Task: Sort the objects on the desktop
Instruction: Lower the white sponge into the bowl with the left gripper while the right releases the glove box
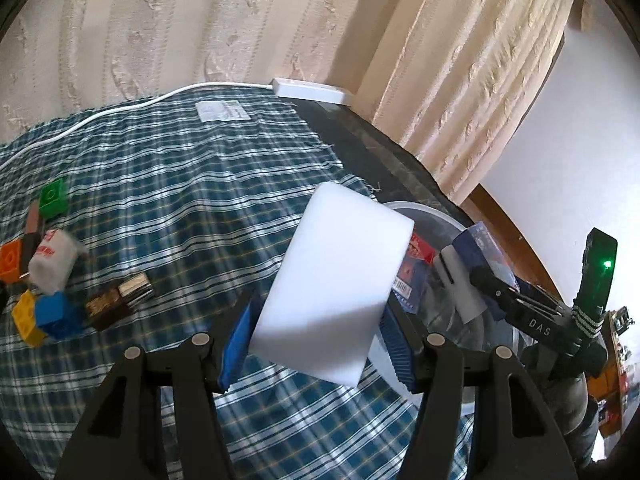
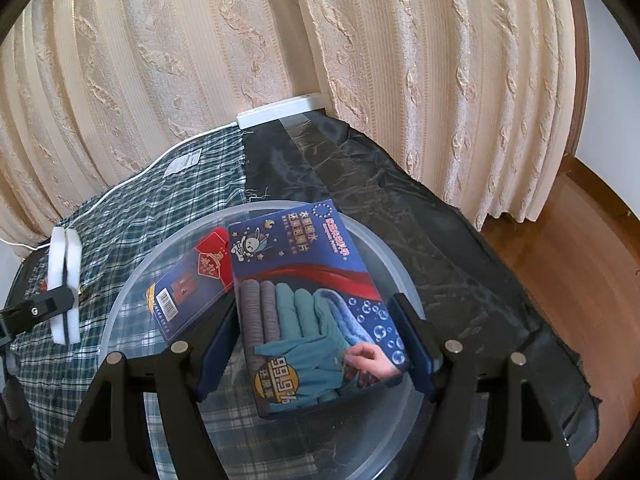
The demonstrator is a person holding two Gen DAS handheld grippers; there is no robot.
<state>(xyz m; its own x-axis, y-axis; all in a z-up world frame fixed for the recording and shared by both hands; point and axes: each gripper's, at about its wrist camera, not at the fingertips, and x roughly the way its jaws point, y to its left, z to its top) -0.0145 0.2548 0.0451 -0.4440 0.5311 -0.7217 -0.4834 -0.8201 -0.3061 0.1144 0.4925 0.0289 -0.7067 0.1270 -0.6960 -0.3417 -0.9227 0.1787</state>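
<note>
My left gripper (image 1: 320, 308) is shut on a white foam block (image 1: 344, 264), which it holds tilted above the plaid cloth just left of a clear plastic basin (image 1: 424, 207). My right gripper (image 2: 316, 308) is shut on a blue box printed with gloves (image 2: 304, 280) and holds it over the basin (image 2: 386, 242). A red and blue card pack (image 2: 192, 280) lies inside the basin. The right wrist view shows the left gripper (image 2: 64, 296) with the foam block (image 2: 64, 256) at far left. The left wrist view shows the right gripper (image 1: 476, 272) with the blue box (image 1: 480, 248).
At the cloth's left lie a green brick (image 1: 54, 196), an orange brick (image 1: 10, 260), yellow and blue bricks (image 1: 44, 316), two wooden blocks (image 1: 120, 300) and a white packet (image 1: 52, 264). A white power strip (image 1: 312, 90) lies by the curtain. Black cloth (image 2: 400, 200) covers the right side.
</note>
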